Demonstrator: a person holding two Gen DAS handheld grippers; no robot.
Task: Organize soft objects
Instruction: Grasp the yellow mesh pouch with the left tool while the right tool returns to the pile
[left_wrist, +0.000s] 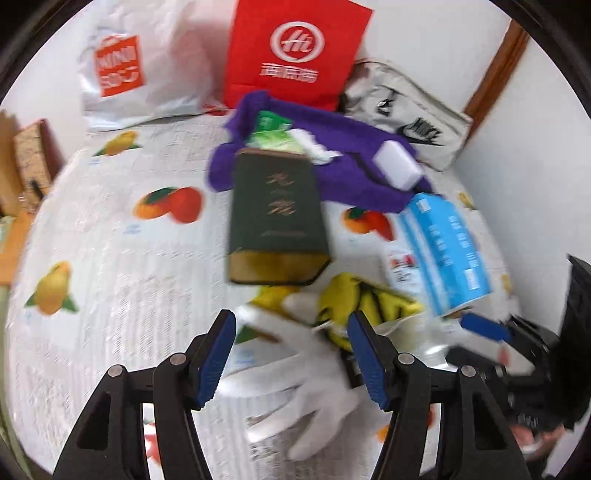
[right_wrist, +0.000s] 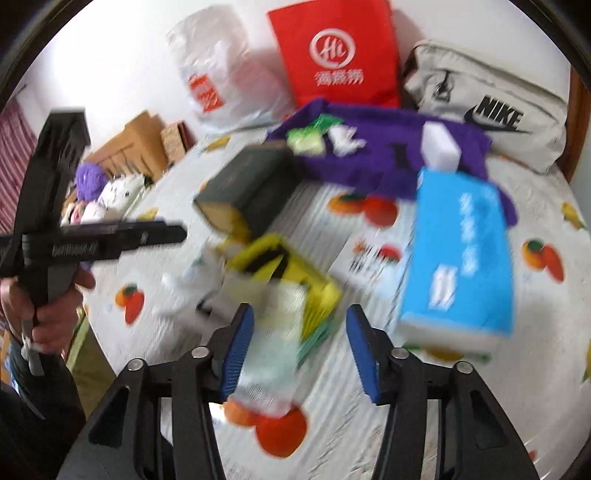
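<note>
The bedspread (left_wrist: 110, 236), white and printed with fruit, carries everything and serves as the sorting surface. Along the wall behind it stand three containers: a white plastic bag (left_wrist: 144, 62), a red paper bag (left_wrist: 295, 48) and a pale zip bag (left_wrist: 410, 110), probably set upright there as places for the sorted things. In front of them a purple cloth (left_wrist: 343, 162) lies spread and rumpled, with a green packet (left_wrist: 271, 131) and a white block (left_wrist: 397, 166) resting on it. A dark green box (left_wrist: 275, 218) lies tilted against the near edge of the cloth, and a blue box (right_wrist: 461, 254) lies to its right, partly over the cloth's corner. Between the two boxes and nearer the cameras sits a yellow and black cloth (right_wrist: 291, 273), crumpled, with a white glove (left_wrist: 314, 391) lying flat below it; these soft pieces are the task's things, none yet lifted.

The left gripper (left_wrist: 291, 358) hangs above the glove, its blue-padded fingers (left_wrist: 214, 362) apart and touching nothing. The right gripper (right_wrist: 299, 350) hangs over a pale, blurred soft piece (right_wrist: 280, 332) beside the yellow cloth, fingers likewise apart with nothing clamped. A hand (right_wrist: 44, 306) holds the left gripper's handle at the frame edge. Both views are smeared, so small details stay uncertain.
</note>
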